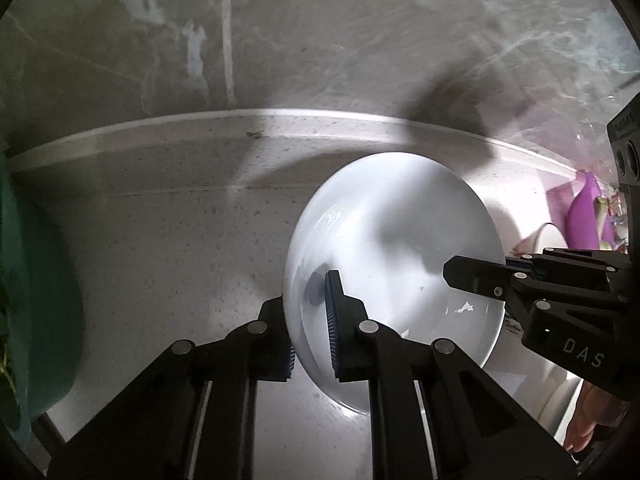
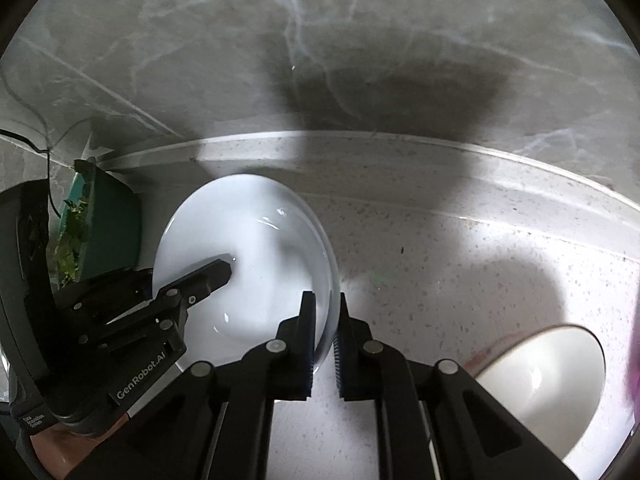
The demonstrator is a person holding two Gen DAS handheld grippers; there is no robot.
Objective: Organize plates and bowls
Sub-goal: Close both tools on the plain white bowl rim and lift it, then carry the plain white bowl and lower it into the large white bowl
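Left wrist view: white glossy bowl [image 1: 394, 264] on speckled counter [image 1: 160, 240], near grey wall; left gripper [image 1: 312, 320] clamped on its left rim.
Right wrist view: right gripper [image 2: 324, 340] clamped on bowl's right rim, interior smooth, unmarked.

Surface: pale speckled stone countertop [image 1: 160, 248], lit patchily, with broad dark shadows across it.
Back edge: raised light lip [image 1: 248, 114] along the top of the counter, meeting a grey veined marble wall [image 1: 320, 32] at 12 o'clock.
White bowl [image 1: 396, 240]: at 3 o'clock of centre in the left wrist view, glossy, rim toward the camera; whether its base touches the counter cannot be told.
Teal container [image 2: 112, 224]: at 9 o'clock in the right wrist view, near the back lip, with green leaves beside it.
Cream bowl [image 2: 552, 380]: at 4 o'clock in the right wrist view, well apart from the white bowl.
Purple object [image 1: 584, 216]: at 3 o'clock in the left wrist view, blurred, kind unclear.
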